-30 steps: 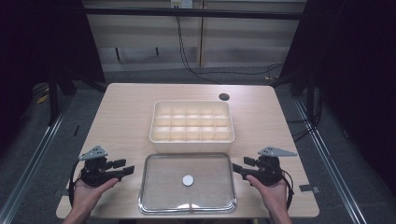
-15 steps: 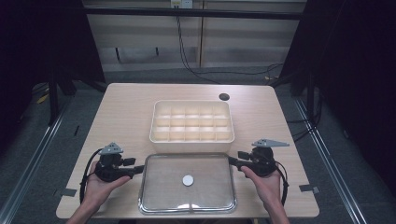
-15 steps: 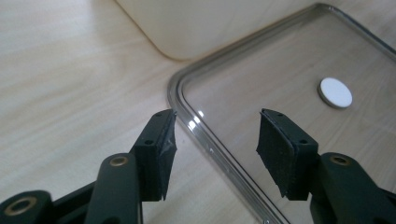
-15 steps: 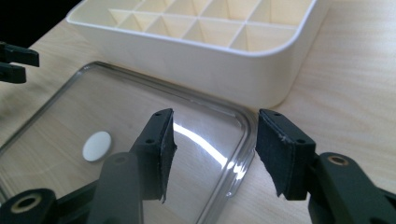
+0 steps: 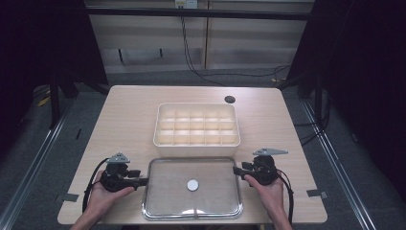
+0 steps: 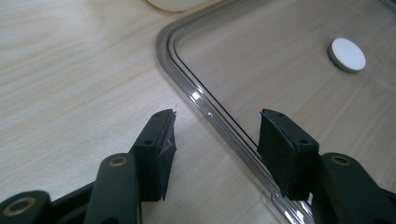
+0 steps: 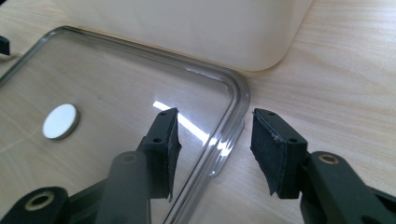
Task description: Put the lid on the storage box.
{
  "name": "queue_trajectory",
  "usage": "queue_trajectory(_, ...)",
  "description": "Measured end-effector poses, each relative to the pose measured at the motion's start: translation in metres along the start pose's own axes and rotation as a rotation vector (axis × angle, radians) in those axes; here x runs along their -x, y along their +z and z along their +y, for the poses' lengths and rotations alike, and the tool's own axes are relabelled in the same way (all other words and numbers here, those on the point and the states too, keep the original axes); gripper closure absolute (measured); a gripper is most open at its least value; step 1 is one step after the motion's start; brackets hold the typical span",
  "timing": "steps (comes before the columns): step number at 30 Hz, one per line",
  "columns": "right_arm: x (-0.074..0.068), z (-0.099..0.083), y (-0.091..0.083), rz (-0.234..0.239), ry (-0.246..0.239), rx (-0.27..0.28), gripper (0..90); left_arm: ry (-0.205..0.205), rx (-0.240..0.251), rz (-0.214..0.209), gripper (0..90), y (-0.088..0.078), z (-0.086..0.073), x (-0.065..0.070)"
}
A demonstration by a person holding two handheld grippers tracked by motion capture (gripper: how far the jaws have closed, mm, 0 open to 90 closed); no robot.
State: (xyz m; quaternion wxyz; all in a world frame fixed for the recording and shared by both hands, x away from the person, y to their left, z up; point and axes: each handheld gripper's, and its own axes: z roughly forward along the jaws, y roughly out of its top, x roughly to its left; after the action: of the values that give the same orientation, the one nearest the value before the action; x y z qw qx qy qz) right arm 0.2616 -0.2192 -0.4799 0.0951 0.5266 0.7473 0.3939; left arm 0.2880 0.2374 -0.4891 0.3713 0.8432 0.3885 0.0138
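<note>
Straddling opposite short edges of the clear rectangular plastic lid (image 5: 191,201), both grippers sit low on the pale wooden desk (image 5: 129,120), and the lid lies flat on it, just in front of the cream plastic compartment box (image 5: 196,124).

Left gripper (image 5: 144,181): jaws parted, rim running between the pads, no contact yet. Right gripper (image 5: 236,170): jaws have just been closing, still apart, rim corner between them, not pressed.

Risks, as judged:
- Lid is thin and slick — a shallow bite on the raised rim could slip, and the lid would drop or skate across the desk.
- Uneven closing could shove the lid sideways against the box.
- Small white round disc (image 5: 193,185) at the lid's centre — cannot tell whether it is fixed; a tilt might shed it.
</note>
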Motion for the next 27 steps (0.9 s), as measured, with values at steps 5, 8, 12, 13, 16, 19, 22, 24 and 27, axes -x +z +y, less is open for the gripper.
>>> queue_trajectory(5, 0.003, -0.002, 0.008, -0.015, 0.007, -0.030, 50.8, 0.020, -0.027, -0.023, 50.4, 0.004, -0.001, 0.004)
queue_trajectory(8, 0.002, -0.004, 0.010, -0.029, -0.001, -0.036, 49.9, 0.013, -0.021, -0.017, 49.8, 0.005, 0.000, 0.004)
queue_trajectory(12, -0.002, -0.008, 0.013, -0.034, 0.011, -0.054, 49.0, 0.010, -0.020, -0.026, 49.0, 0.005, 0.001, 0.003)
queue_trajectory(13, -0.002, -0.008, 0.013, -0.034, 0.011, -0.054, 49.0, 0.010, -0.020, -0.027, 49.0, 0.006, 0.001, 0.003)
queue_trajectory(16, -0.003, -0.008, 0.015, -0.044, 0.009, -0.057, 49.9, 0.009, -0.020, -0.029, 48.9, 0.005, 0.001, 0.003)
queue_trajectory(19, -0.005, -0.008, 0.017, -0.056, -0.002, -0.061, 50.9, 0.009, -0.020, -0.032, 48.5, 0.006, 0.000, 0.004)
queue_trajectory(22, -0.006, -0.008, 0.017, -0.062, -0.001, -0.064, 50.9, 0.009, -0.018, -0.043, 48.3, 0.007, 0.001, 0.006)
queue_trajectory(24, -0.007, -0.009, 0.018, -0.062, 0.000, -0.060, 51.5, 0.013, -0.020, -0.047, 48.3, 0.008, 0.001, 0.007)
queue_trajectory(27, -0.007, -0.009, 0.018, -0.047, -0.002, -0.052, 52.0, 0.010, -0.020, -0.068, 48.4, 0.009, 0.002, 0.008)
